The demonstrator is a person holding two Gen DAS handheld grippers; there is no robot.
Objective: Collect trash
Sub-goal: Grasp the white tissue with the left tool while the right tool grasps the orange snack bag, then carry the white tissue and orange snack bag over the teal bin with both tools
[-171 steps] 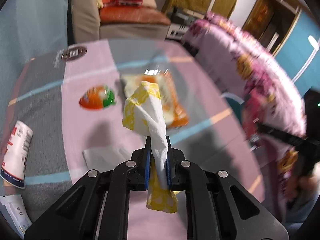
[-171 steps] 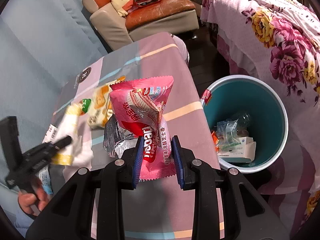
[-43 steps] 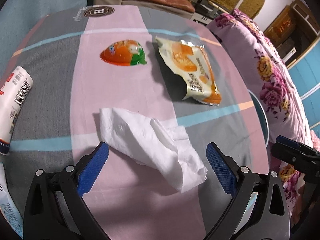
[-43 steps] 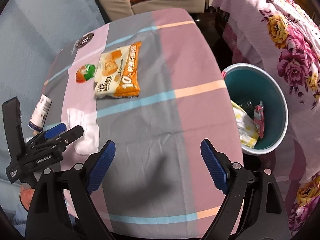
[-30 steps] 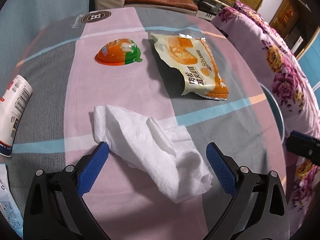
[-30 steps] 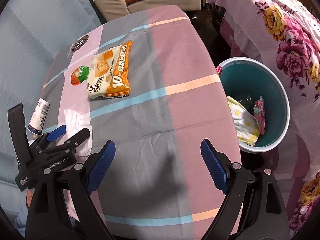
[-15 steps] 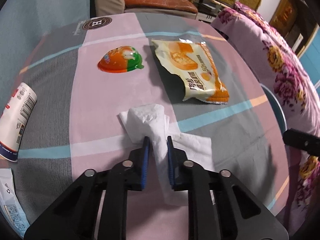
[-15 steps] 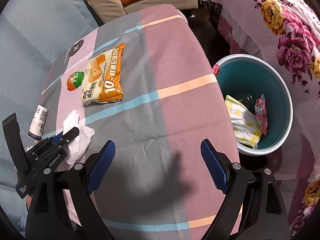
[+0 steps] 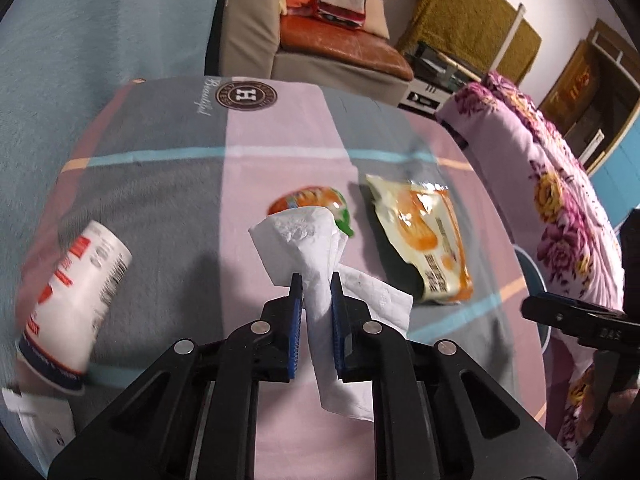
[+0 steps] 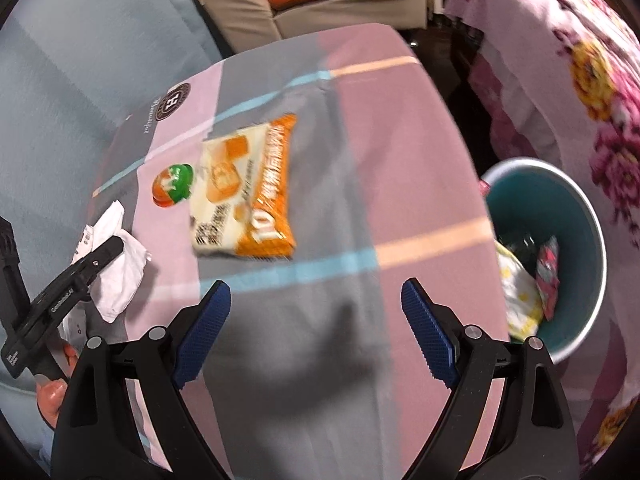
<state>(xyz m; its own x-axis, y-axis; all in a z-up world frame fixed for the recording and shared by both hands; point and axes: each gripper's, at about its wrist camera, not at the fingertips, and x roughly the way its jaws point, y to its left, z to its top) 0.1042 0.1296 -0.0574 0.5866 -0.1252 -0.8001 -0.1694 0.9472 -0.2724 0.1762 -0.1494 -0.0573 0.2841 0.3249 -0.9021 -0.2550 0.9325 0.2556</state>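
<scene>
Left gripper angled steeply downward, blue-padded fingers clamped almost together on a white tissue, right gripper also pitched downward, fingers spread wide with nothing between them, a hand gripping the left tool's handle.

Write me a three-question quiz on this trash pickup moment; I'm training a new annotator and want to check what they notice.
1. What does the left gripper hold?
2. True or false: the right gripper is shut on the orange snack packet.
3. Which lies in the teal bin? A) paper cup B) yellow-patterned wrapper C) jelly cup

Key: 1. The white tissue, pinched between its pads. 2. False; its jaws stand open and empty. 3. B
</scene>
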